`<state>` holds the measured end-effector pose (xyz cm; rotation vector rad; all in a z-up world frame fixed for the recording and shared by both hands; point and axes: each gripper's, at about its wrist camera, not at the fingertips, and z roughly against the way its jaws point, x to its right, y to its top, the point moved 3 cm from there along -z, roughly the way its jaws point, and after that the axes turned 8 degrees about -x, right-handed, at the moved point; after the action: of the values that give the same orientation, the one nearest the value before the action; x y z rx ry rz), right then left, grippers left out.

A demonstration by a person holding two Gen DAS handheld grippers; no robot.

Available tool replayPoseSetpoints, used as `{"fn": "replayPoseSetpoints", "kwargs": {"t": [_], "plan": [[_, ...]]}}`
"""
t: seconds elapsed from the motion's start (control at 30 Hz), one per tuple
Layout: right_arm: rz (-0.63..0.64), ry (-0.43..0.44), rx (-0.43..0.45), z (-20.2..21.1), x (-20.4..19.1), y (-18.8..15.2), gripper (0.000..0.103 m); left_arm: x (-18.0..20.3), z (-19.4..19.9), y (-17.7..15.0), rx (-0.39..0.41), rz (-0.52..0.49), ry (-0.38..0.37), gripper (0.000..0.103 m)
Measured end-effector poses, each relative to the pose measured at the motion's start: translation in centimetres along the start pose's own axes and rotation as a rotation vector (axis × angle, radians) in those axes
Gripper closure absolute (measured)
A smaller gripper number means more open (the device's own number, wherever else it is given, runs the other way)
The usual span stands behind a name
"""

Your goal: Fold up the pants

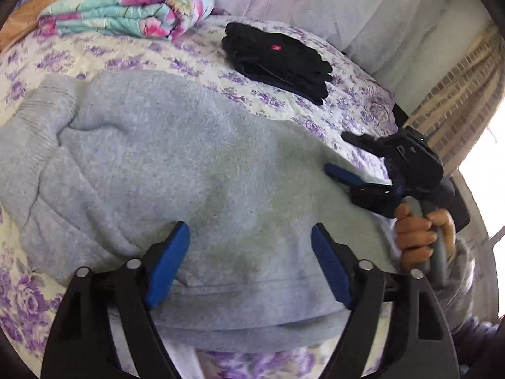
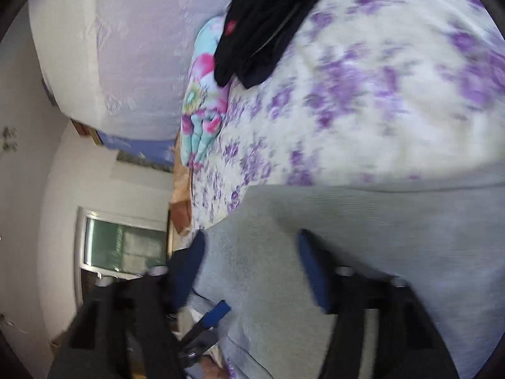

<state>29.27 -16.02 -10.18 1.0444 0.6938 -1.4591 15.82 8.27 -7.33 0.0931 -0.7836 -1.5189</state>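
Note:
Grey fleece pants [image 1: 176,164] lie spread on the floral bed sheet [image 1: 104,53], rumpled at the left. My left gripper [image 1: 251,263] hangs open just over the pants' near hem, its blue pads wide apart and gripping nothing. At the pants' right edge a hand [image 1: 416,237] holds my right gripper [image 1: 347,158]; its jaws stand apart, one finger over the sheet and the other at the fabric's edge. The blurred right wrist view shows that gripper [image 2: 251,268] with the grey pants [image 2: 378,221] lying flat beneath its gap. A blue finger [image 2: 217,311] of the left gripper shows low in that view.
A folded black garment [image 1: 277,60] lies on the sheet beyond the pants, and a folded pink-and-teal quilt [image 1: 126,9] sits at the far left. Lavender pillows [image 1: 331,3] line the back. A checked curtain [image 1: 457,101] hangs right of the bed. A window [image 2: 123,246] is seen past the bed's side.

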Motion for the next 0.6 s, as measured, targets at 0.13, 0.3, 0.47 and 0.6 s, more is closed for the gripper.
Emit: {"fn": "replayPoseSetpoints", "kwargs": {"t": [0.13, 0.3, 0.47, 0.6], "plan": [[-0.024, -0.038, 0.153, 8.4, 3.0, -1.0, 0.06, -0.7, 1.7, -1.4, 0.017, -0.029, 0.006, 0.031], [-0.122, -0.057, 0.429, 21.9, 8.3, -3.3, 0.063, -0.9, 3.6, -1.5, 0.043, 0.046, -0.078, 0.021], [-0.039, 0.048, 0.486, 26.0, 5.8, -7.3, 0.021, 3.6, 3.2, -1.3, 0.039, -0.036, -0.131, 0.014], [-0.019, 0.01, 0.469, 25.5, 6.0, -8.9, 0.013, 6.8, 1.0, -1.7, 0.009, -0.104, -0.107, 0.014]]}}
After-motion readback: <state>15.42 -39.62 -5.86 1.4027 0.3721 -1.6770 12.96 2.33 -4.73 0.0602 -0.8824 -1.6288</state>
